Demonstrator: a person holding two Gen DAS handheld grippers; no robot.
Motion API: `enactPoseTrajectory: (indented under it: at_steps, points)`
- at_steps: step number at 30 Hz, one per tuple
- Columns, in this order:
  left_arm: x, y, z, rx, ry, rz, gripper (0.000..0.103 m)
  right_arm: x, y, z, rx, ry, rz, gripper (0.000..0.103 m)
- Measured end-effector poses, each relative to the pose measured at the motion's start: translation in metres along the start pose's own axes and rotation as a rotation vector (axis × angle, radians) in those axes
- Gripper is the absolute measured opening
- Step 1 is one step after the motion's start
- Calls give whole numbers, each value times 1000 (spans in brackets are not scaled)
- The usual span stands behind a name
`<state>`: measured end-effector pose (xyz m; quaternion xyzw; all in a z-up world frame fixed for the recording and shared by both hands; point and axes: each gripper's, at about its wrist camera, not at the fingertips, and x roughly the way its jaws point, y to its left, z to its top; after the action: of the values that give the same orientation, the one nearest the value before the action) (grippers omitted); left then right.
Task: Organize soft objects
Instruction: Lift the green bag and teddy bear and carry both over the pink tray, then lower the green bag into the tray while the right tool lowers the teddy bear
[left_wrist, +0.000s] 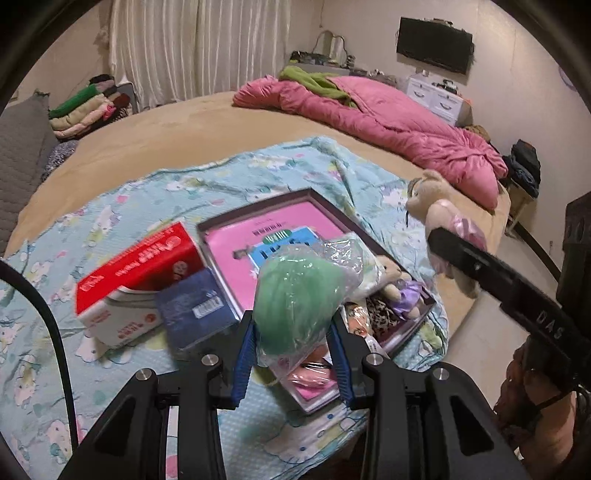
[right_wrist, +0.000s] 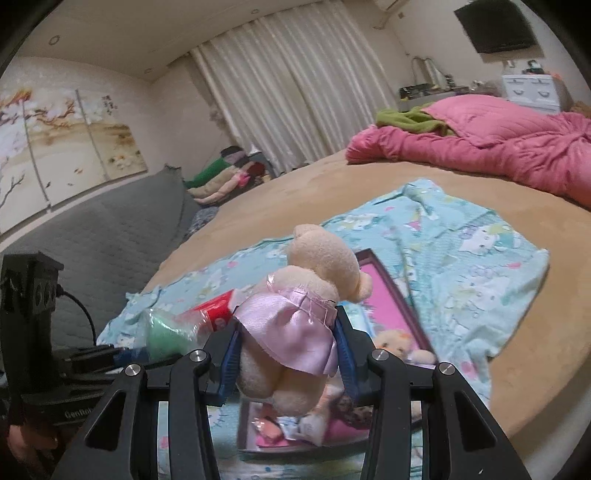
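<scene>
pink-lined tray sits below both toys i hold: left gripper clamps a bagged green plush, right gripper clamps a teddy; red box just beside the tray.

White letters "DAS" on the black finger of the right hand-held gripper. White "GenRob", cut off by a finger, on the black body of the left hand-held gripper. White print on the red box, upside down and blurred, unreadable. Dark lettering on the pink sheet in the tray, inverted, illegible. Label on the blue box too blurred to read.
</scene>
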<state>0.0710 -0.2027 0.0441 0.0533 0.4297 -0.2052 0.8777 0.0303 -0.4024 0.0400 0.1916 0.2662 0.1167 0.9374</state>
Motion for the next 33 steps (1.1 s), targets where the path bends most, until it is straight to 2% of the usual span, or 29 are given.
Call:
enactPoseTrajectory:
  at_steps: [15, 33]
  points:
    - [60, -22, -17, -4, 96, -75, 38, -3, -26, -12, 63, 38, -83, 46]
    - [99, -8, -10, -28, 122, -45, 38, 20, -28, -25, 70, 117, -93, 46]
